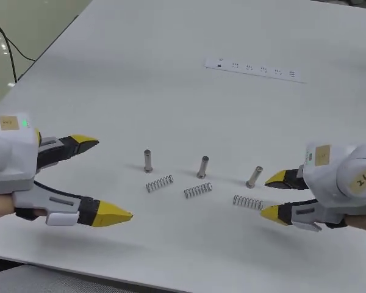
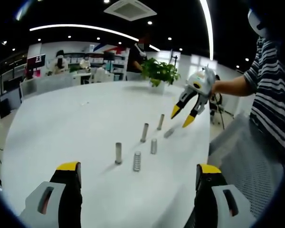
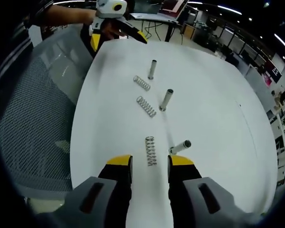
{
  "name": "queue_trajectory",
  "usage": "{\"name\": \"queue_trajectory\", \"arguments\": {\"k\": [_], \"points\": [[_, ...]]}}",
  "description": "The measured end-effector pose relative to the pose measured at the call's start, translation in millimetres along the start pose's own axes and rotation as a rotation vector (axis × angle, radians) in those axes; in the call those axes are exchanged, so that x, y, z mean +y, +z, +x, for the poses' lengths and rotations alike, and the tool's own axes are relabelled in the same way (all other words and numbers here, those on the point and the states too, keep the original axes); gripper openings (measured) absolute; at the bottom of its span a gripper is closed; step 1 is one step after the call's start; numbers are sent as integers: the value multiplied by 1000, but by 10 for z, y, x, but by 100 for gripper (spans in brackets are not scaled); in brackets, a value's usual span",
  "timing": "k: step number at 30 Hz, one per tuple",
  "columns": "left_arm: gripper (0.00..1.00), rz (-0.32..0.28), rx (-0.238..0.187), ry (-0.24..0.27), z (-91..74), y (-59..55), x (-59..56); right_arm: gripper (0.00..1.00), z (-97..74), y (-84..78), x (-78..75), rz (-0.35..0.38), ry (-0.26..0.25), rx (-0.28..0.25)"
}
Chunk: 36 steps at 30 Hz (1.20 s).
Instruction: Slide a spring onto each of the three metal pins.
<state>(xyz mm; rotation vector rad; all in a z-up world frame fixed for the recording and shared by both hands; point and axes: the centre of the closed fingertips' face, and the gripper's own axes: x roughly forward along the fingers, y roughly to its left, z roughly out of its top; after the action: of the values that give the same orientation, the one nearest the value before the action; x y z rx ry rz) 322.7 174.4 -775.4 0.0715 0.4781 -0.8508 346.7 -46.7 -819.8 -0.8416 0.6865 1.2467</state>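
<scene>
Three short metal pins stand in a row on the white table: left pin [image 1: 147,160], middle pin [image 1: 203,166], and right pin [image 1: 254,176], which leans. In front of each lies a spring: left spring [image 1: 159,183], middle spring [image 1: 197,190], right spring [image 1: 247,202]. My left gripper [image 1: 104,178] hovers left of the row, open wide and holding nothing; its own view looks along the pins [image 2: 144,132]. My right gripper [image 1: 272,196] is open just right of the right spring. That spring [image 3: 151,150] lies just ahead of the gap between its fingertips [image 3: 119,162], with the leaning pin [image 3: 180,147] beside it.
A white power strip [image 1: 254,69] lies far back on the table. A black cable [image 1: 12,49] hangs off the left edge. A grey mesh chair [image 3: 38,109] stands by the near table edge. A potted plant [image 2: 159,71] stands beyond the table's far end.
</scene>
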Motion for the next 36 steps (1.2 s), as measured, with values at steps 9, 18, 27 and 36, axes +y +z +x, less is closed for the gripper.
{"name": "queue_trajectory", "arguments": {"k": [9, 18, 27, 36], "points": [[98, 2, 1, -4, 2, -4, -29, 18, 144, -7, 8, -24, 30, 18], [98, 2, -6, -2, -5, 2, -19, 16, 255, -42, -13, -35, 52, 52], [98, 6, 8, -5, -7, -42, -28, 13, 338, -150, -6, -27, 75, 90], [97, 22, 17, -23, 16, -53, -62, 10, 372, -173, -49, -30, 68, 92]]}}
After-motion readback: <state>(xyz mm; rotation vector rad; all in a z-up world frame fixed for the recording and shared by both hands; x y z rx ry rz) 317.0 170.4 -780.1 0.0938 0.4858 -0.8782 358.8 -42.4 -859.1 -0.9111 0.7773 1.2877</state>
